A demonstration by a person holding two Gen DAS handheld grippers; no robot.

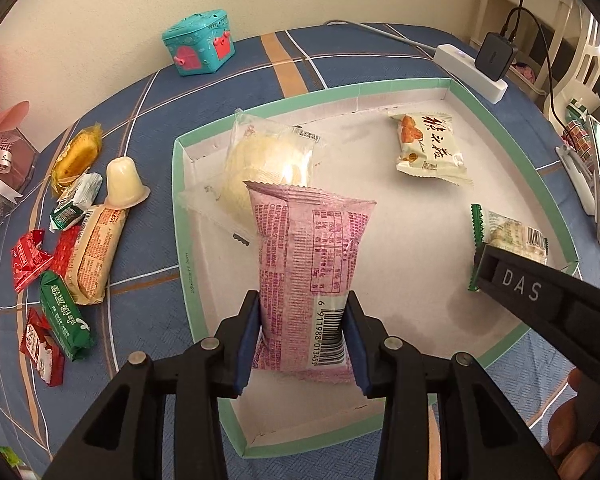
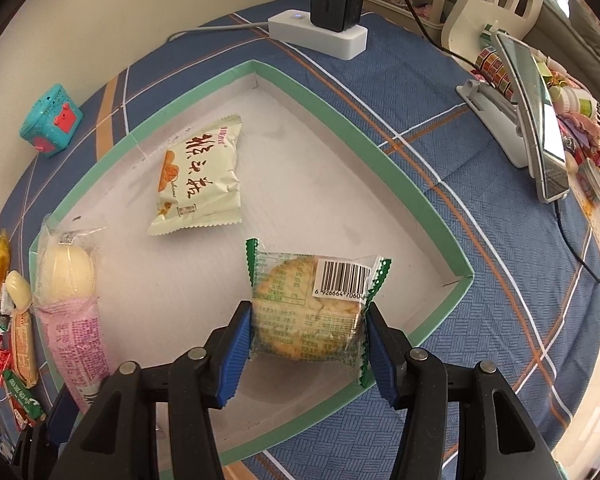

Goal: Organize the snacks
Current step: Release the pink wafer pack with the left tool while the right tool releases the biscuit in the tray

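We see both hand-held grippers pointing steeply down into the green-rimmed tray (image 2: pixel 416 204). Left hand-held gripper (image 1: pixel 303 334) pinches the pink snack pack (image 1: pixel 308 276); right hand-held gripper (image 2: pixel 309 354) clamps the green-edged cracker pack (image 2: pixel 312 312), tray's 5 o'clock corner.

pink packet (image 1: pixel 304 264), green-edged clear biscuit wrapper (image 2: pixel 312 308), mint-rimmed white tray (image 1: pixel 180 184), blue cloth (image 2: pixel 480 168), seemingly plaid.

Bright even daylight, soft shadows, sharp centre, heavy fisheye bend w/ dark vignette at edges
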